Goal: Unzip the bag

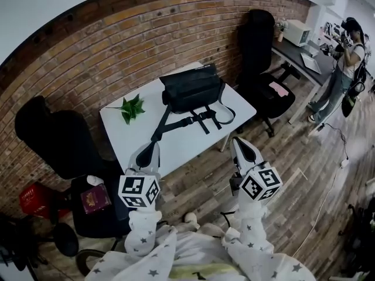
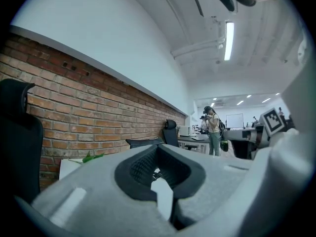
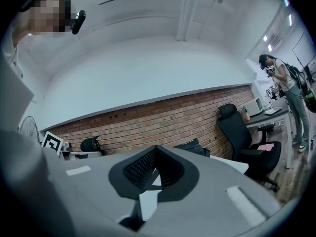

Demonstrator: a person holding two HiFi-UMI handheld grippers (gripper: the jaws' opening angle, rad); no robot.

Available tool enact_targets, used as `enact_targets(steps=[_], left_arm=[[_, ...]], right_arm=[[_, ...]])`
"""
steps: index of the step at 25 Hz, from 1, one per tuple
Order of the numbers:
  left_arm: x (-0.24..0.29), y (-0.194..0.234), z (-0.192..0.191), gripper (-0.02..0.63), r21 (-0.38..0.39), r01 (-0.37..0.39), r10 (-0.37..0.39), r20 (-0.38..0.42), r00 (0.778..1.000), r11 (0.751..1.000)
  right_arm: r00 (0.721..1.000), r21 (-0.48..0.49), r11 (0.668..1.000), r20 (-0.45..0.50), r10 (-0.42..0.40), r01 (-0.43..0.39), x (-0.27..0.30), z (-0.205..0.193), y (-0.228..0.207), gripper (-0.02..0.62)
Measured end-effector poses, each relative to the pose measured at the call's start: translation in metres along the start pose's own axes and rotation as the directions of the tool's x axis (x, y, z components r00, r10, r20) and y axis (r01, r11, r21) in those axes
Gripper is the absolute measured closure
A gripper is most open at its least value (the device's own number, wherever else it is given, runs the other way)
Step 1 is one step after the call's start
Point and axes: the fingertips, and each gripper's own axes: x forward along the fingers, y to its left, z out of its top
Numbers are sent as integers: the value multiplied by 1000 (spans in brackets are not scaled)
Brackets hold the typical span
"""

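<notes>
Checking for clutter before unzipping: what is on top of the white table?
On the white table: a black fabric bag, its straps trailing toward the near edge, and a green leafy sprig. Anything under the bag is hidden.

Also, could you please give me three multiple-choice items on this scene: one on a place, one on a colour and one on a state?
1. Where is the plant?
A. On the table, left of the bag in the head view.
B. Under the table.
C. Inside the bag.

2. What colour is the bag?
A. Red.
B. Black.
C. White.

3. How do the jaws of the left gripper and the right gripper stand?
A. Both wide apart.
B. Left closed on the bag.
C. Both closed, with nothing between them.

Answers:
1 A, it lies on the white top beside the bag.
2 B, it is black all over.
3 C, each gripper view shows the pads together and nothing between them, short of the table.
</notes>
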Motion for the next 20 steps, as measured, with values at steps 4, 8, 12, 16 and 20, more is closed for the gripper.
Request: enact_targets(steps=[4,8,12,16,20], left_arm=[[16,9,-8,607,2,11,-11,-23,1000,1000],[25,17,-16,607,-12,10,-10,-44,999,1000],[34,28,-24,607,-27,-3,1,-69,998,1000],[48,46,-30,607,-41,-43,39,-81,996,998],[72,60,-39,607,-61,-84,78,-96,992,995]], right_arm=[[1000,7,1000,-11,-10,11,15,-6,-6,592],[1000,10,1000,-24,-18,18,31,-12,-11,592],[999,27,999,-40,-18,19,49,-19,-17,592],[999,48,999,-54,2,1,76,-26,-29,592],[997,58,998,-68,42,-38,112,-29,-44,592]])
